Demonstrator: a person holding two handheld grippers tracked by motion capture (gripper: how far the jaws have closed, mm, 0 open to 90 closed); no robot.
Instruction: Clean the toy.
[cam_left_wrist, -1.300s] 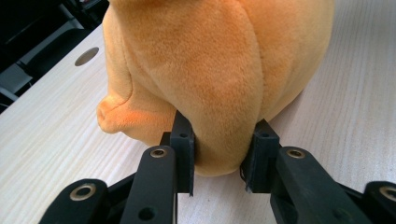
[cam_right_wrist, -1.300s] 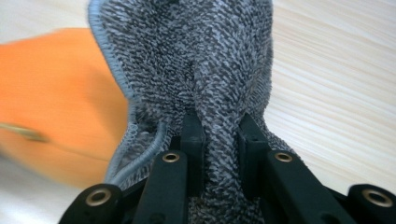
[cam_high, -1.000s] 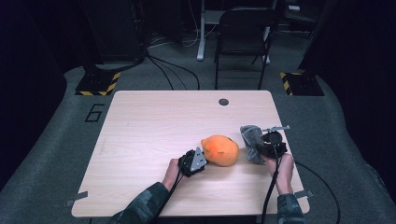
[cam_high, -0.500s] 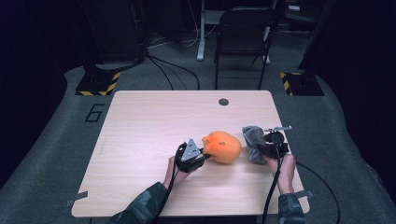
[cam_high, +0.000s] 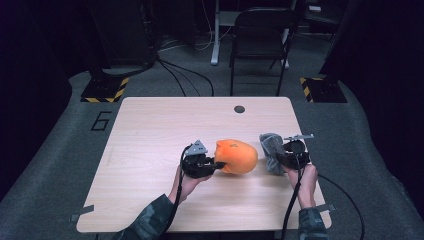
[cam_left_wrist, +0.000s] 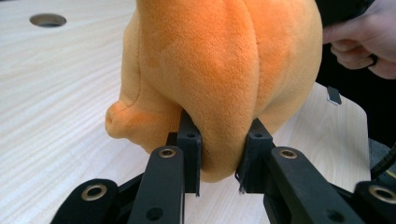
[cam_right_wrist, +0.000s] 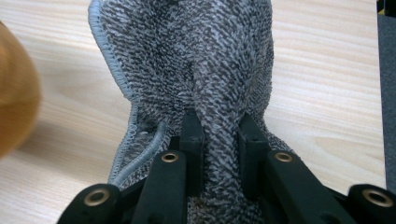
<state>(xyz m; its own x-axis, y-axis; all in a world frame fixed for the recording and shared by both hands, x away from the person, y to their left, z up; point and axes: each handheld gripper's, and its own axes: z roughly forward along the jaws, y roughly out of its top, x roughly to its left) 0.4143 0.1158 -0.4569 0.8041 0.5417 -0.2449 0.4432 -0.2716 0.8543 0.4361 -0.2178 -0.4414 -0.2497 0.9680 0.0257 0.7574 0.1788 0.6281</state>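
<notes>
The left gripper (cam_high: 216, 164) is pinching the orange plush toy (cam_high: 236, 156) at the toy's left end: in the left gripper view its two black fingers (cam_left_wrist: 189, 140) are pressing into a fold of the plush (cam_left_wrist: 219, 84) from either side, nearly closed, with the fold squeezed between them. The toy is sitting near the middle of the bench (cam_high: 150, 130), toward the near side, just right of that gripper. It is a soft, rounded, short-piled fleece lump with seams running along it and a small nub sticking out at one side. Against the picture from a second ago, the left gripper is sitting higher and the toy's left end is lifted with it.

Further right, well apart from the toy, the right gripper (cam_high: 280, 156) is holding a grey cloth (cam_high: 271, 150) near the bench's right edge. In the right gripper view its fingers (cam_right_wrist: 192, 135) are clamped almost shut on a gathered ridge of the cloth (cam_right_wrist: 187, 51), which is a nubby, looped grey-and-black weave with a stitched pale hem. That hand and cloth are sitting where they were before.

The bench is pale wood grain with rounded corners and a round cable hole (cam_high: 239, 109) at its far side.
</notes>
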